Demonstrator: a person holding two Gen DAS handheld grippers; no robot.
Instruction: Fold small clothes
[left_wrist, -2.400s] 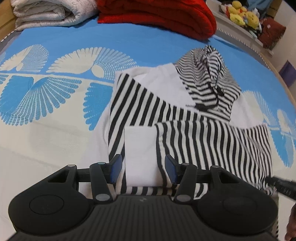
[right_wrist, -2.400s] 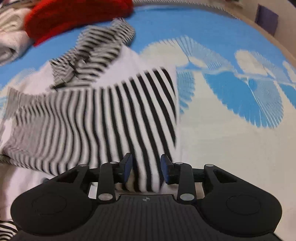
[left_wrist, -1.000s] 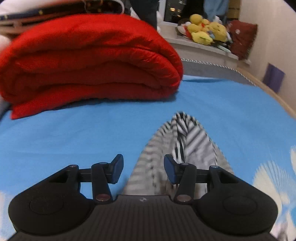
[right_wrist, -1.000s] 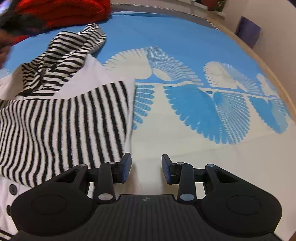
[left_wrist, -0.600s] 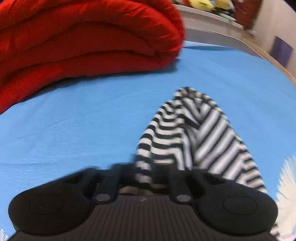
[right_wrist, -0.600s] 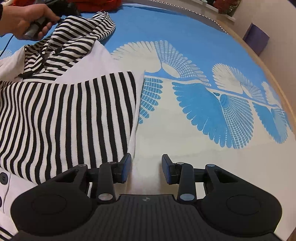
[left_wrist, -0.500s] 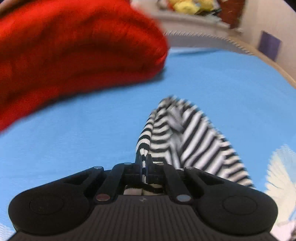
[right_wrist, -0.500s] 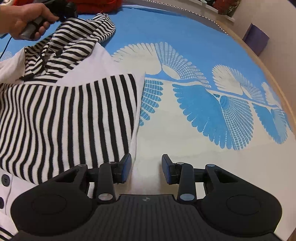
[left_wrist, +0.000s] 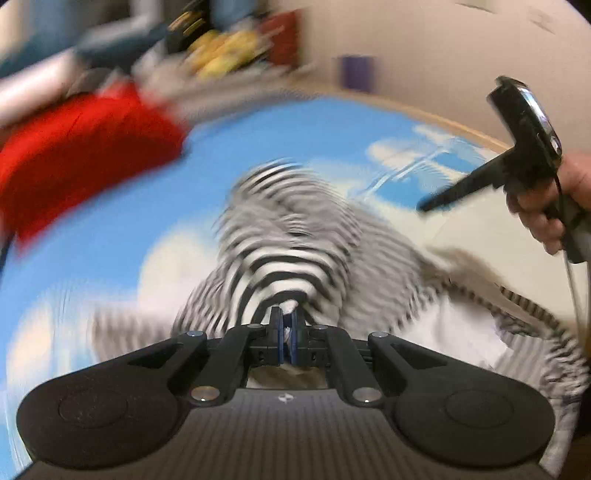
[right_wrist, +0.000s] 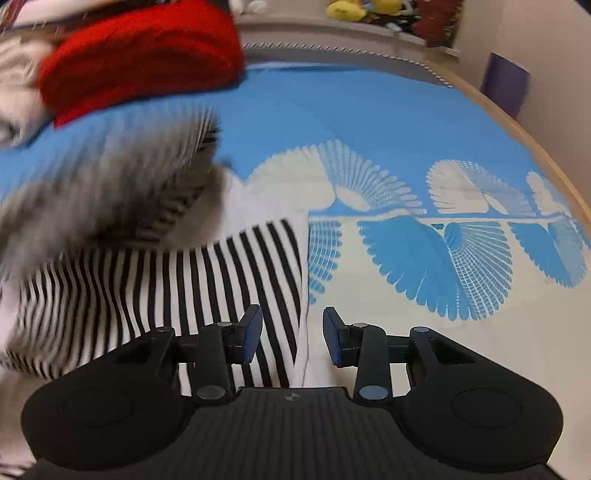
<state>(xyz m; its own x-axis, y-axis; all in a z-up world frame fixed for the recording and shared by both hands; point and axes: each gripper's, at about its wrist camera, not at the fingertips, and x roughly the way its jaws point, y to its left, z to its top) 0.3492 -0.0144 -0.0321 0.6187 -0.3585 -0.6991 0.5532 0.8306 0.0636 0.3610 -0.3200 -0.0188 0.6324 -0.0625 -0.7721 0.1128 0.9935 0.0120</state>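
The left hand-held gripper (left_wrist: 286, 334) is pressed together on the tip of the hood of the black-and-white striped hooded garment (left_wrist: 291, 258), a sliver of pale cloth showing between its blue pads. The garment lies on the bed's blue sheet with white fan patterns (right_wrist: 369, 122), the hood lifted and streaked with motion blur, apparently being carried over the body. The right hand-held gripper (right_wrist: 291, 338) hovers spread and empty above the folded striped panel's right edge (right_wrist: 258, 280), touching nothing; in the left view the person's right hand (left_wrist: 554, 206) grips its handle.

The pinch is slim, so in a fast swing the hood could slip free and drop crooked. With nothing pinning the body, the pull may drag the folded panels apart or shift the whole garment. The hood might also land bunched rather than flat. The folded red blanket (right_wrist: 140, 55) lies well clear.
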